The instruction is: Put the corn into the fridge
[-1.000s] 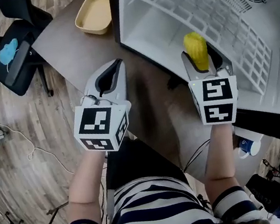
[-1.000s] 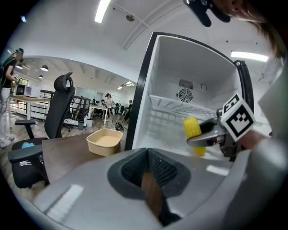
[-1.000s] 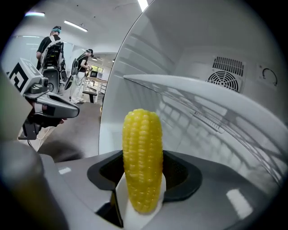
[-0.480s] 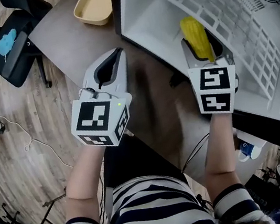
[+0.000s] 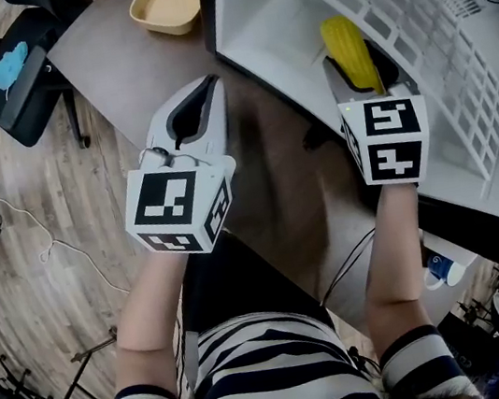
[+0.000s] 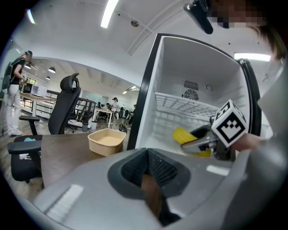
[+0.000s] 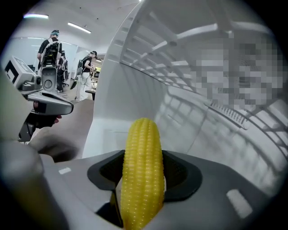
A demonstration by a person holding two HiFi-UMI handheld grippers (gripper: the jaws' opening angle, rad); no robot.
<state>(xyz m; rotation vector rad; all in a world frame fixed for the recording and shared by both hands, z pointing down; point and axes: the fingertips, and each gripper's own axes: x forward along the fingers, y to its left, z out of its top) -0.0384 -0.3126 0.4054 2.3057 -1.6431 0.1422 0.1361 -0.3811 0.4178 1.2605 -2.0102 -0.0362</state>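
A yellow corn cob (image 5: pixel 349 54) (image 7: pixel 143 173) (image 6: pixel 183 134) sticks out lengthwise from my right gripper (image 5: pixel 365 80) (image 7: pixel 143 179), which is shut on it. The cob's tip is inside the open white fridge (image 5: pixel 295 16) (image 6: pixel 180 81), just under the white wire shelf (image 5: pixel 411 34) (image 7: pixel 216 117). My left gripper (image 5: pixel 191 123) (image 6: pixel 146 177) is shut with nothing in it. It hovers over the dark brown table (image 5: pixel 124 73), left of the fridge opening.
A beige tub (image 5: pixel 167 2) (image 6: pixel 106 141) stands on the table beside the fridge's black front edge (image 5: pixel 207 11). A black office chair (image 5: pixel 16 76) (image 6: pixel 63 108) with a blue thing on its seat stands on the wooden floor at the left. People stand far back in the room.
My right gripper has carried the corn a little deeper into the fridge, under the wire shelf. The left gripper has hardly shifted.
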